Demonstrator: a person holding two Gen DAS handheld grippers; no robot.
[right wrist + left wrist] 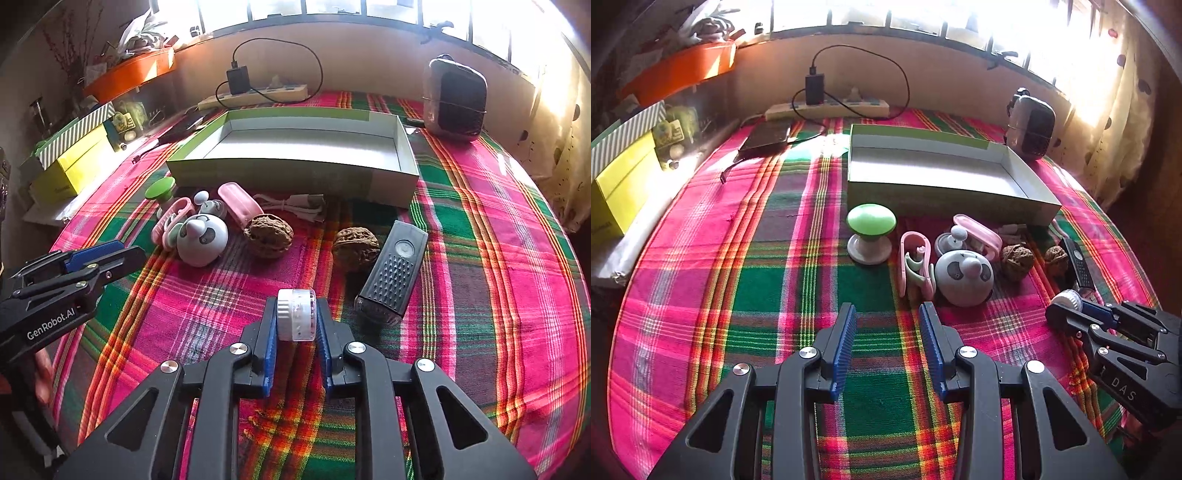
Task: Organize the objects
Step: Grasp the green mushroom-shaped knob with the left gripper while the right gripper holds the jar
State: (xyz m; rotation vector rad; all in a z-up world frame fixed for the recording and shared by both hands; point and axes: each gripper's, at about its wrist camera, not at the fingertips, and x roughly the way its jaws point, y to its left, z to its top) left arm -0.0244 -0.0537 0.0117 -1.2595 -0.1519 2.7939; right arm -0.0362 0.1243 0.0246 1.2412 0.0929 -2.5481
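Sorting has barely begun: the shallow white-and-green cardboard box looks empty, though its near floor is hidden. Leftmost, the left gripper hangs released over the plaid cloth, nothing between its pads. Before the box lie a green-topped knob, a pink clip, a panda-faced ball, two wrinkled walnuts and a black remote-like bar. The right gripper is clenched on a small white ribbed-cap jar.

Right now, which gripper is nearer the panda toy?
Left. The left gripper hovers open just in front of the panda toy; the right gripper sits farther off, shut on a small white jar.
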